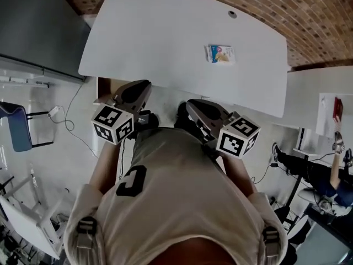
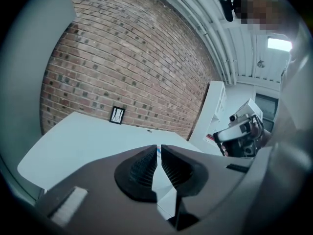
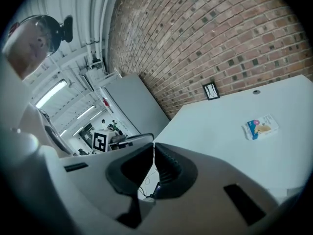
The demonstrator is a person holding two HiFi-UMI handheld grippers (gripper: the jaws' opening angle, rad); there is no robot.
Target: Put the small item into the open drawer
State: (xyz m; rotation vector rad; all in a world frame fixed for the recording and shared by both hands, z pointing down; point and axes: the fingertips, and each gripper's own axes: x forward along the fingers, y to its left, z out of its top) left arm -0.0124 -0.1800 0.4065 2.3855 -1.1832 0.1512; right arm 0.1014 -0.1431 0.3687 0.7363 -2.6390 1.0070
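Two closed, empty grippers, left (image 2: pixel 159 148) and right (image 3: pixel 153 147); one packet (image 1: pixel 220 53) on one table (image 1: pixel 160 32).

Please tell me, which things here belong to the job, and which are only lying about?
For the job: packet on the table; open drawer; left gripper and right gripper, both shut and empty.
Lying about: chair; cable; small frame.
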